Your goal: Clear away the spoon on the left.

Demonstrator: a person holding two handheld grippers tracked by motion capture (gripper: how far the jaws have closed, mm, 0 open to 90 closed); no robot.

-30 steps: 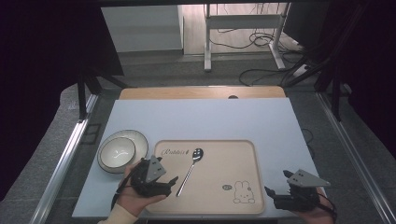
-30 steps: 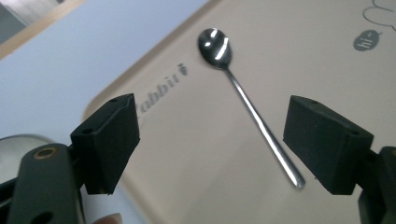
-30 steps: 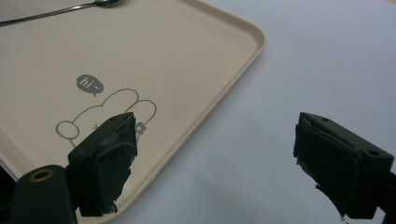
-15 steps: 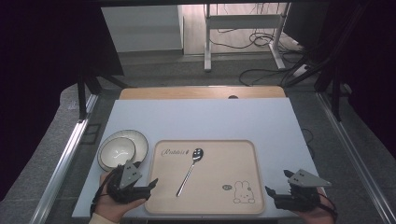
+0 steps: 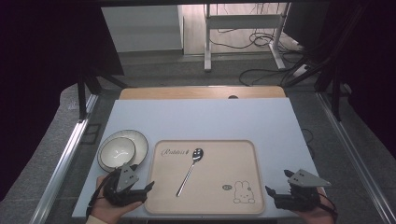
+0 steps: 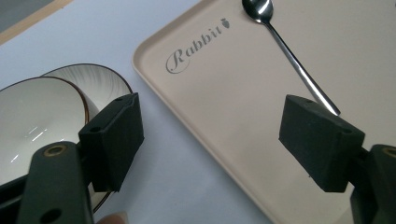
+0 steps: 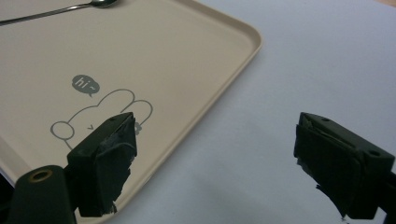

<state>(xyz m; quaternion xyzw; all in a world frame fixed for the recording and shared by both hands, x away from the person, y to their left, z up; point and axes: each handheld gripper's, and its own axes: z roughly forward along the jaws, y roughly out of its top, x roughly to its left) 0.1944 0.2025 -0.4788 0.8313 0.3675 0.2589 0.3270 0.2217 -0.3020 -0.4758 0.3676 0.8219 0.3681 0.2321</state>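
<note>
Left tongs (image 5: 141, 190) gape wide and hold nothing, between bowl (image 5: 117, 151) and tray (image 5: 252, 154). Right tongs (image 5: 275, 196), also wide and empty, sit by the tray's right corner. Spoon (image 5: 189, 171) lies on the tray.

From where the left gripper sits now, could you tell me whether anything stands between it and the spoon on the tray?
Nothing visible does. The left gripper, jaws open, sits at the tray's near left corner, and only bare tray surface lies between it and the spoon. The bowl on its plate stands off to the side, outside the tray.
</note>
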